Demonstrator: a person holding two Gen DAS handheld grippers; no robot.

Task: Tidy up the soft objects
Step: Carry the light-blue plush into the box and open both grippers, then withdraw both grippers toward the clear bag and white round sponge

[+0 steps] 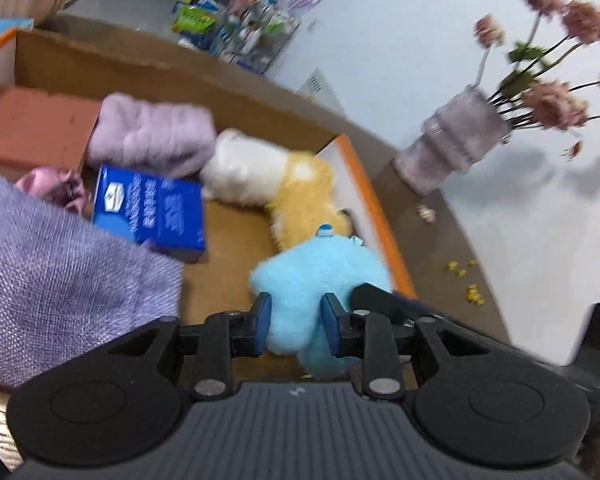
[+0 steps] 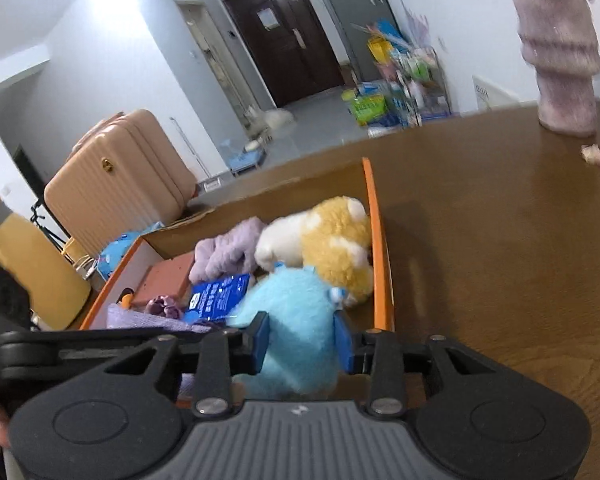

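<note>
Blue plush fills the gap of both my grippers: the light-blue soft toy [image 1: 320,280] sits between the blue pads of my left gripper [image 1: 296,320], which pinch it at its lower end, and in the right wrist view the same toy [image 2: 296,320] is between the pads of my right gripper [image 2: 302,340], which press against its sides. It hangs over the near right corner of the cardboard box [image 1: 172,60], just inside the orange-edged right wall [image 2: 376,240].

Inside the box, at twelve o'clock from the blue toy in the left view, lies a yellow-and-white plush [image 1: 284,184], touching the blue one. At eleven o'clock a lilac fluffy cloth [image 1: 152,136] lies against the plush's white end. A blue packet [image 1: 152,208] lies tilted at ten o'clock, with a terracotta-coloured block [image 1: 32,124] beyond it at the far left and a small shiny pink bundle [image 1: 52,188] beside that. A purple woven fabric [image 1: 60,272] covers the near left of the box at nine o'clock.

On the brown counter [image 2: 500,240], at two o'clock and well apart from the box, stands a vase in a fuzzy mauve sleeve [image 1: 456,140] with dried pink flowers [image 1: 556,96]; small crumbs lie scattered near it.
</note>
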